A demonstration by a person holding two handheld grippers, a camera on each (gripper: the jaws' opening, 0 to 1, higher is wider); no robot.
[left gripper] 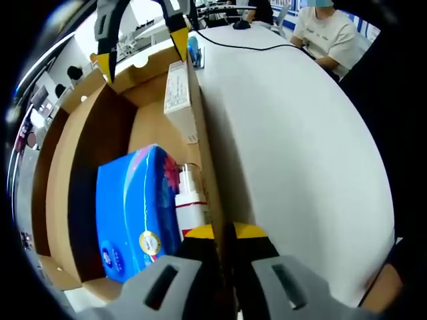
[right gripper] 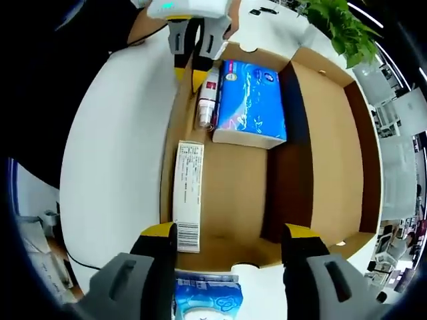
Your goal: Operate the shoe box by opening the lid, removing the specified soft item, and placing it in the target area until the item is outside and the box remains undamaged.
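Note:
The cardboard shoe box (right gripper: 233,180) lies open on a white table, its lid (right gripper: 333,140) folded back flat. Inside, a soft blue tissue pack (right gripper: 252,100) (left gripper: 137,207) rests at one end, next to a white spray bottle (right gripper: 207,100) (left gripper: 190,200). A long white labelled carton (right gripper: 188,193) (left gripper: 179,97) lies along the side wall. My left gripper (left gripper: 225,233) (right gripper: 190,73) is shut on the box's side wall (left gripper: 207,167) beside the bottle. My right gripper (right gripper: 230,233) (left gripper: 141,53) hovers open over the box's other end, holding nothing.
A blue wipes packet (right gripper: 203,300) lies on the white table (left gripper: 293,153) just outside the box end under my right gripper. A black cable (left gripper: 267,47) crosses the table's far side, where a person (left gripper: 327,30) sits. A green plant (right gripper: 347,30) stands beyond the lid.

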